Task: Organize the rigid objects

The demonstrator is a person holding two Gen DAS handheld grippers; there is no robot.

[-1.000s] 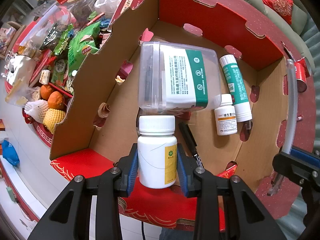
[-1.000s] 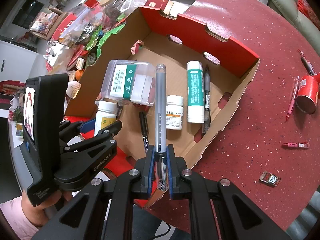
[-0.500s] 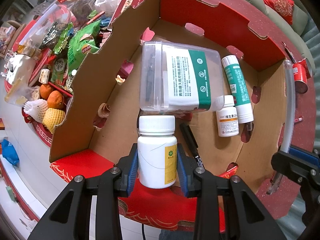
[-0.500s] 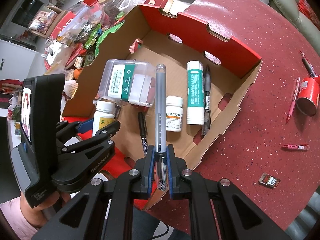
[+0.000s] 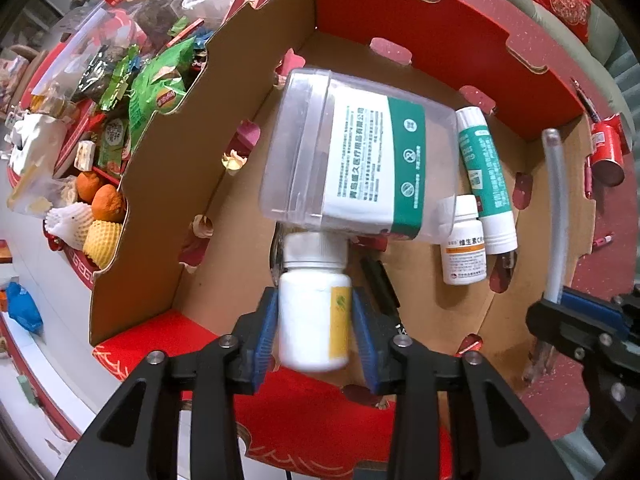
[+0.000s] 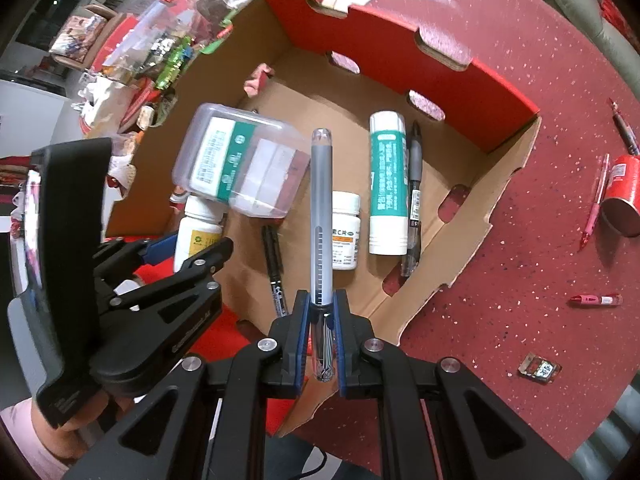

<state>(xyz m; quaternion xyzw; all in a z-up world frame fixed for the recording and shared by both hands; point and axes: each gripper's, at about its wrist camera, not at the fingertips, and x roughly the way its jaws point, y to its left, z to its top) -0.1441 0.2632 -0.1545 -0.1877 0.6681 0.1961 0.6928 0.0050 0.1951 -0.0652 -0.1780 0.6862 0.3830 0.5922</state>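
Note:
A white pill bottle [image 5: 314, 312] with a yellow label stands between the blue pads of my left gripper [image 5: 315, 300], just inside the near wall of the red cardboard box [image 5: 152, 208]. The jaws are opening; a thin gap shows on each side of the bottle, which looks blurred. Its cap touches a clear plastic container [image 5: 352, 168] with a green label. My right gripper [image 6: 321, 300] is shut on a grey pen [image 6: 322, 200] that points out over the box floor, above a small white bottle [image 6: 346, 236].
On the box floor lie a green-and-white tube [image 6: 386, 184], a grey pen [image 6: 414, 196] beside it and a black marker [image 6: 274, 272]. Outside to the right, a red can [image 6: 622, 196] and red pens [image 6: 596, 300] rest on the red table. Snacks and fruit [image 5: 104, 208] crowd the left.
The left jaws have spread away from the white bottle, which now looks blurred. The right gripper with the grey pen has come lower over the box.

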